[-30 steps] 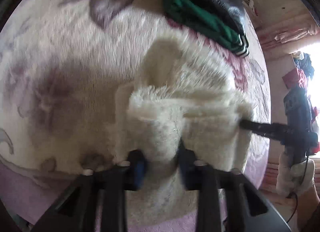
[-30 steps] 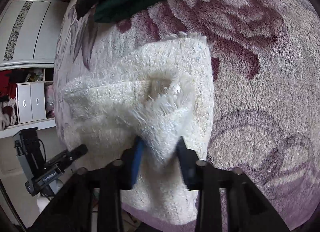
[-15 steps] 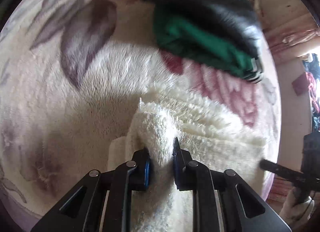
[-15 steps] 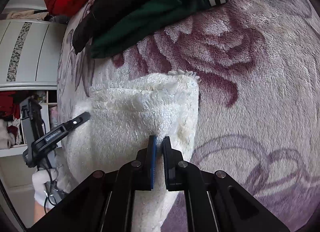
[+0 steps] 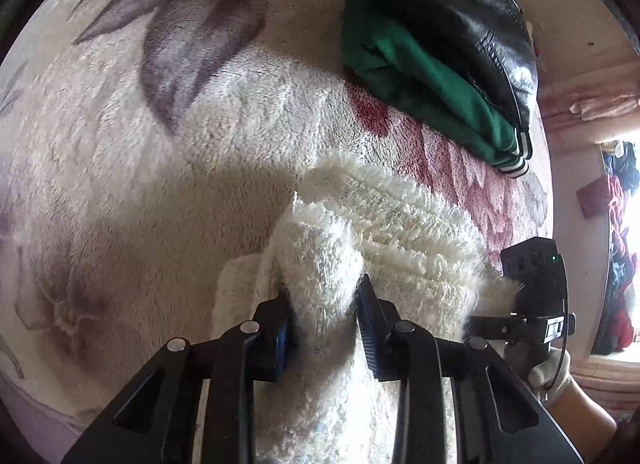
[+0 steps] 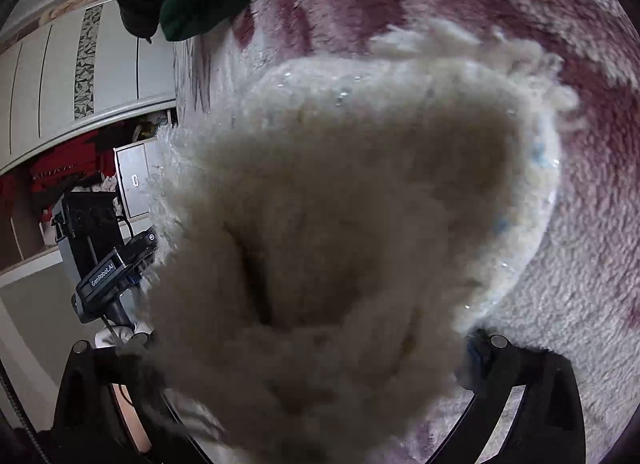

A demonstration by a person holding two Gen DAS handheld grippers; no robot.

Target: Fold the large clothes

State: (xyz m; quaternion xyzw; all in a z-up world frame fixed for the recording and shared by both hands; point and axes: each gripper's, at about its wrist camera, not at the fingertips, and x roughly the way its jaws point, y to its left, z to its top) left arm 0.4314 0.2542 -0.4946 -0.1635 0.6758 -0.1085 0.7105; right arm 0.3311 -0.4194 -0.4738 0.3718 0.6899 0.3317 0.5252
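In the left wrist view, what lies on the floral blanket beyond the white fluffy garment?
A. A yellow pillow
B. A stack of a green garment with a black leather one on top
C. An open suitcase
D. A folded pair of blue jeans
B: beyond the white fluffy garment, a green garment lies on the floral blanket with a black leather garment on top of it.

white garment [image 5: 400, 224]: shaggy fleece | blanket [image 5: 140, 184]: plush, matt | black jacket [image 5: 460, 24]: glossy leather
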